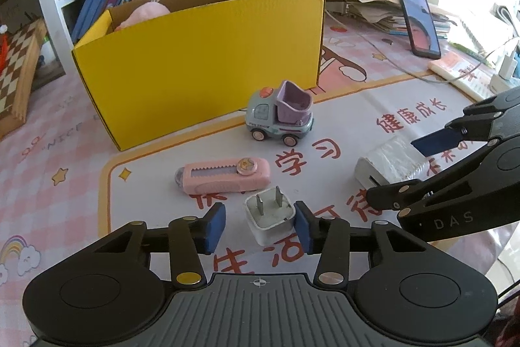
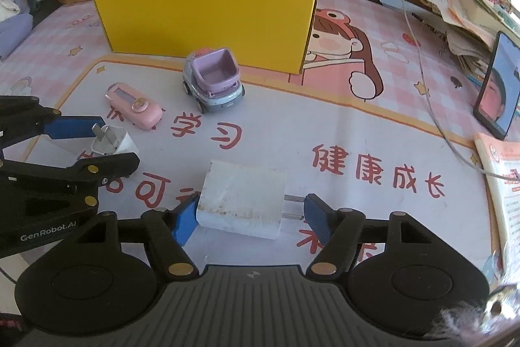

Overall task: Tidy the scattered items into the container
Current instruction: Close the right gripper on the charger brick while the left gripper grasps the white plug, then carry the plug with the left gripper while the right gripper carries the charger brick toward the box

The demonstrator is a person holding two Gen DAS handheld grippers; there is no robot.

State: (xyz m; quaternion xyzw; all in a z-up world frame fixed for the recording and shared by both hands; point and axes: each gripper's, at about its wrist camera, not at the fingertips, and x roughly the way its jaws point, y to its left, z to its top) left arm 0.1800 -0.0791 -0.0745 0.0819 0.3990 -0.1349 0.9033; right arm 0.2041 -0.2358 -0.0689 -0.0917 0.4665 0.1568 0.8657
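A small white plug charger lies on the mat with its prongs up, between the pads of my left gripper. The right pad touches it and the left pad stands apart, so this gripper is open. In the right wrist view a larger white charger lies flat between the pads of my right gripper, which is open: the left pad is at its edge and the right pad is clear, beside the prongs. A pink utility knife and a toy truck sit before the yellow box, which holds a pink plush.
A phone leans on stacked papers at the right, with a white cable trailing across the mat. Books line the shelf behind the box. A chessboard sits at the left, and a booklet lies at the right edge.
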